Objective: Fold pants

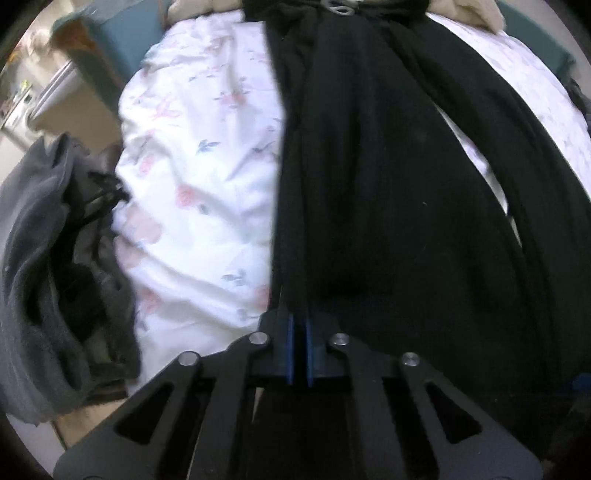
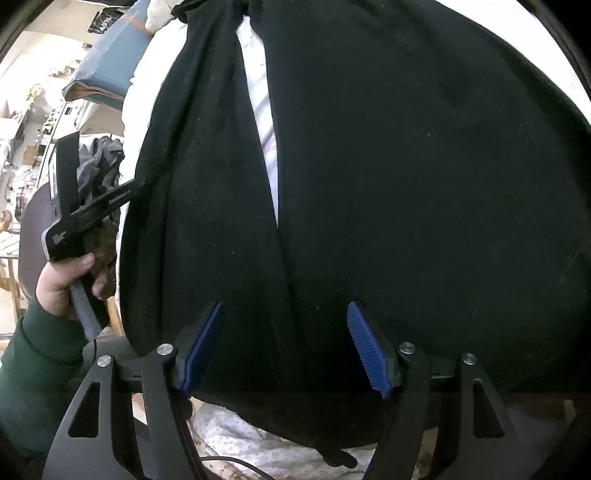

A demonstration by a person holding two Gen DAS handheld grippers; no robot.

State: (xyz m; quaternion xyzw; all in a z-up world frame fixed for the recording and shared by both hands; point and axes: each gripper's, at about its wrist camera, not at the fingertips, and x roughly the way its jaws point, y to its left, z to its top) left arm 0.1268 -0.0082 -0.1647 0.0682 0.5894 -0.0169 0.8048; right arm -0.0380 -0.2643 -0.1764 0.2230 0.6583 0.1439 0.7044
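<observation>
Left claw (image 1: 299, 350): clamped on black pants (image 1: 388, 184) hem. Right claw (image 2: 286, 347): apart above them. Waistband cropped; legs run lengthwise along floral bed (image 1: 192, 166).

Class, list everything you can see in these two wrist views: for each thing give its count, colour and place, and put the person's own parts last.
pants: one, black, spread on the bed with the legs pointing toward the cameras
metal clasp: one, silver, at the far waist end of the pants
bed sheet: one, white with pink flowers, under the pants
grey clothes: one heap, dark grey, off the bed's left edge
cushion: one, teal, beyond the bed at upper left
left claw: one, black with blue pads, shut on the pants' near edge
right claw: one, black with blue pads, open over the pants
hand: one, green sleeve, holding the left claw's handle
</observation>
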